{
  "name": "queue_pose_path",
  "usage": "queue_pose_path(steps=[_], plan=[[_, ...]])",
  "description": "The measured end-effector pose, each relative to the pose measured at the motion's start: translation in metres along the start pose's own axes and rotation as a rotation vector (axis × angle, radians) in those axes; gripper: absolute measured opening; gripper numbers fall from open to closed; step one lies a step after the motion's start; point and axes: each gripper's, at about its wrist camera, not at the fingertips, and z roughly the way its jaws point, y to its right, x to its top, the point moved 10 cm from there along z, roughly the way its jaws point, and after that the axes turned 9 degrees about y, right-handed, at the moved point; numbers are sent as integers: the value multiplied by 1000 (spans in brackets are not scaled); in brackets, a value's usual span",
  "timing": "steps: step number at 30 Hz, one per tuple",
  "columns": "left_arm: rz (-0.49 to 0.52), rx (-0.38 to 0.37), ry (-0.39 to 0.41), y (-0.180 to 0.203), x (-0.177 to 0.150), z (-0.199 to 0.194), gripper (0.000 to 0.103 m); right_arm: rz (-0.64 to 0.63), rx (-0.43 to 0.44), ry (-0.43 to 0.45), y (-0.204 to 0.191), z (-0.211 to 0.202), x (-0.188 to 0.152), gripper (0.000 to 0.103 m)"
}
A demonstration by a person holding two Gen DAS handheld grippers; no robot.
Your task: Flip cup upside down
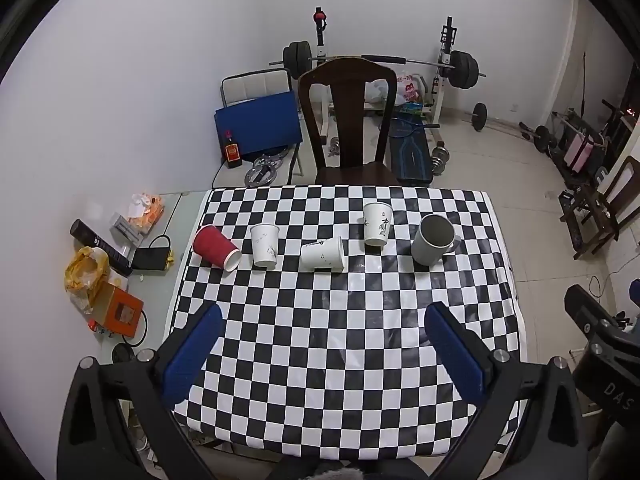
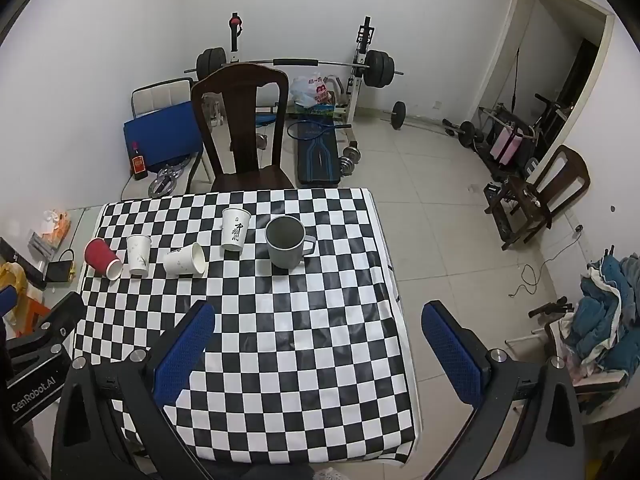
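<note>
Both grippers, left (image 1: 322,334) and right (image 2: 318,330), hang wide apart, empty, above the near table (image 1: 320,360). Cups sit in a far row, well away. Suggest the grey mug (image 2: 285,242): upright, nearest right gripper; grab its wall, lift clear, then rotate.

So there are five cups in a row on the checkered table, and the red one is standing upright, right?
Not quite. The red cup lies on its side, its mouth toward the camera, as the left wrist view shows. The rest holds: five cups in a row on the checkered table.
</note>
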Motion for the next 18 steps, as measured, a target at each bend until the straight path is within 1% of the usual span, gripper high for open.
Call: queue_pose_path(steps=[3, 4, 6, 18], plan=[[-3, -2, -2, -2, 0, 1, 103, 2, 1, 10, 0, -2, 1, 103], [-2, -1, -4, 1, 4, 2, 103, 0, 2, 2, 0, -1, 0, 103], [5, 9, 16, 2, 4, -1, 103, 2, 3, 4, 0, -2, 0, 103], [10, 4, 25, 2, 3, -1, 103, 5, 5, 11, 1, -5, 1, 103]])
